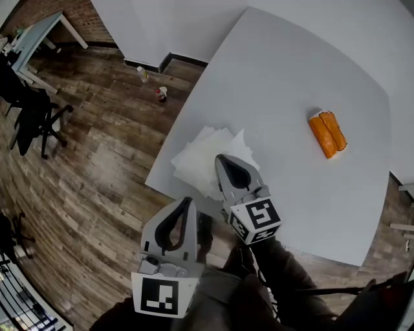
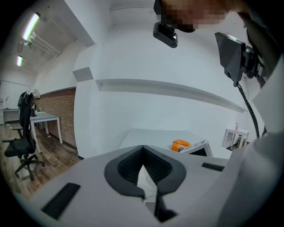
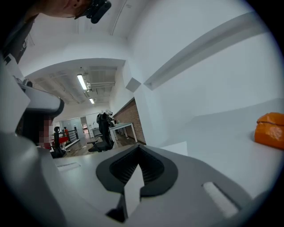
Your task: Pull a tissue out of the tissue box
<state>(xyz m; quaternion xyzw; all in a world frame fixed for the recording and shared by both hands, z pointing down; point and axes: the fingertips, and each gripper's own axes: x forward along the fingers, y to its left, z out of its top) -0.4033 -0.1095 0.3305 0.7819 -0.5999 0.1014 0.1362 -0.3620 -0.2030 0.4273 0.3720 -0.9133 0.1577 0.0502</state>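
- The orange tissue pack lies on the table, toward its right side. Its long axis points roughly away from the person, slightly slanted.
- The right gripper, fingers pressed together and empty, hovers over loose tissues at the table's near-left corner. It is the nearer one, with the pack ahead to its right.
- The left gripper, fingers likewise closed, hangs off the table's near edge.

The table is pale grey, the tissues white, the pack orange. The floor is brown wood-grain planks. A brick wall is reddish-brown. The left gripper and right gripper are grey with black pads; their cubes carry black-and-white square markers.
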